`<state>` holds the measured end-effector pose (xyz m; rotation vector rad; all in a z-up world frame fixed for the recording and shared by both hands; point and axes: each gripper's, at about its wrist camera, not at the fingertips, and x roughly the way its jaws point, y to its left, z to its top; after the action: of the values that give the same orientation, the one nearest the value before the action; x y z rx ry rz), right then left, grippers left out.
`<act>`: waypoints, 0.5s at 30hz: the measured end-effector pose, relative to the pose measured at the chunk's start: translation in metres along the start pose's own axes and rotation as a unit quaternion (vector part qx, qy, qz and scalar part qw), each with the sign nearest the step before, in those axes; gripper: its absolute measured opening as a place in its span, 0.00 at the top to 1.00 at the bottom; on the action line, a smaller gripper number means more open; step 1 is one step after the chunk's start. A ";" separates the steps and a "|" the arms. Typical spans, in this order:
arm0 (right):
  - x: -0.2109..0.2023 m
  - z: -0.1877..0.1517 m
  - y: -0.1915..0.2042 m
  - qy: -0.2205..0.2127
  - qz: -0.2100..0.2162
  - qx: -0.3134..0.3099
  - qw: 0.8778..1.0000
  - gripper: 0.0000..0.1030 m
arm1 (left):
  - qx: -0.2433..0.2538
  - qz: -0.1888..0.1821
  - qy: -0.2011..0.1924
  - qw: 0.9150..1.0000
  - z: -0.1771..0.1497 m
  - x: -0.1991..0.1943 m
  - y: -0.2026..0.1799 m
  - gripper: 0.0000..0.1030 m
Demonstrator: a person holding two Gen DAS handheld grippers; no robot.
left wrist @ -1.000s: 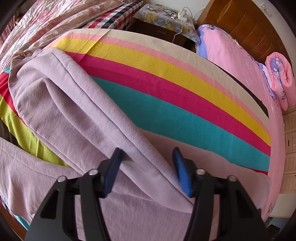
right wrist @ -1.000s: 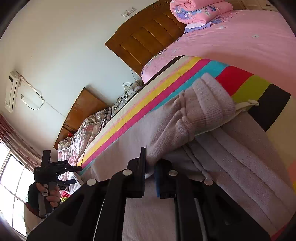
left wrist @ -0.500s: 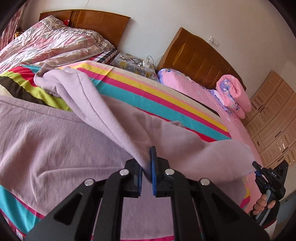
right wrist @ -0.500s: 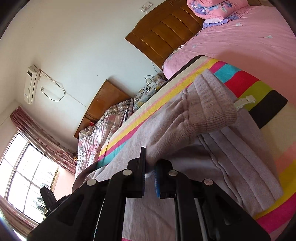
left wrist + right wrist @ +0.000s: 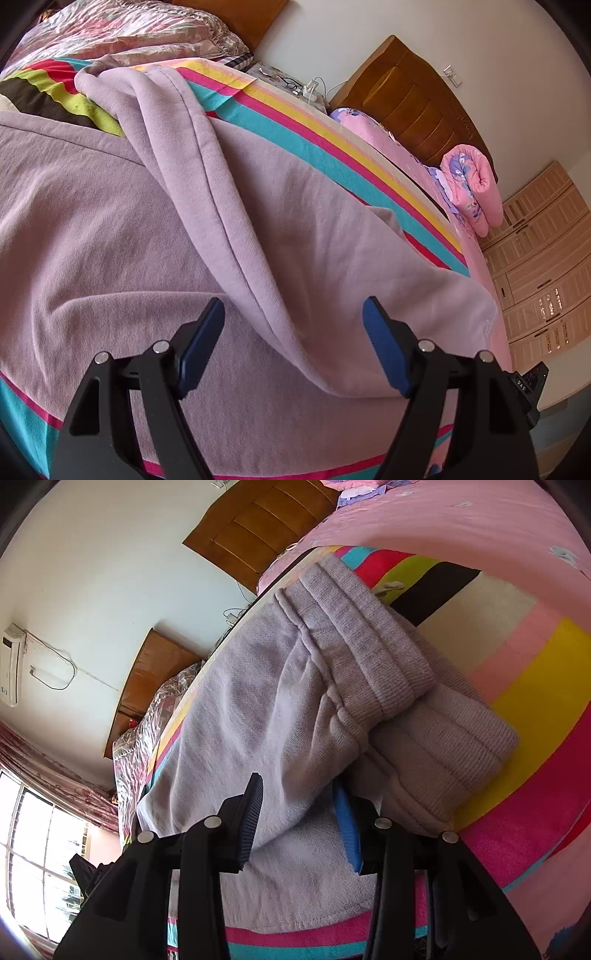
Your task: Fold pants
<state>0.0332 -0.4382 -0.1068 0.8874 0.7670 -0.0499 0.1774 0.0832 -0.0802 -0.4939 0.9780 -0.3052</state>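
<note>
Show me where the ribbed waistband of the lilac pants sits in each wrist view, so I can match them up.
Left wrist: the ribbed waistband is not in it; only the pants' smooth fabric and a folded-over leg show.
Right wrist: the ribbed waistband runs across upper centre, doubled over itself, beyond the right claw.
Shared landmark: the striped blanket under the pants.

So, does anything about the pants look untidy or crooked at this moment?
Yes. In the left wrist view, the upper leg of the pants lies diagonally, with raised ridges. In the right wrist view, the two ribbed cuffs do not line up: one sits askew over the other. Both grippers, left and right, are open.
</note>
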 end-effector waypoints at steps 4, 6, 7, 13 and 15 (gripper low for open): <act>0.000 0.003 -0.005 -0.008 0.001 0.007 1.000 0.69 | 0.000 0.005 0.037 0.999 0.015 0.026 0.008 0.82; 0.001 0.007 0.004 -0.016 -0.022 -0.020 0.999 0.87 | 0.005 0.000 0.027 1.000 0.022 0.024 0.005 0.93; -0.001 0.010 0.010 -0.021 -0.029 -0.031 0.999 0.88 | 0.014 0.001 0.015 1.000 0.025 0.017 0.001 0.93; -0.051 0.015 0.055 -0.049 -0.010 -0.109 0.993 0.90 | 0.115 0.016 -0.064 0.991 0.016 -0.073 -0.035 0.92; -0.055 0.003 0.041 -0.027 -0.021 -0.106 0.994 0.90 | 0.124 0.035 -0.025 0.991 -0.006 -0.060 -0.023 0.91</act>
<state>0.0084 -0.4287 -0.0435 0.6664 0.7248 -0.0292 0.1403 0.0901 -0.0283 -0.2389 0.8915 -0.3437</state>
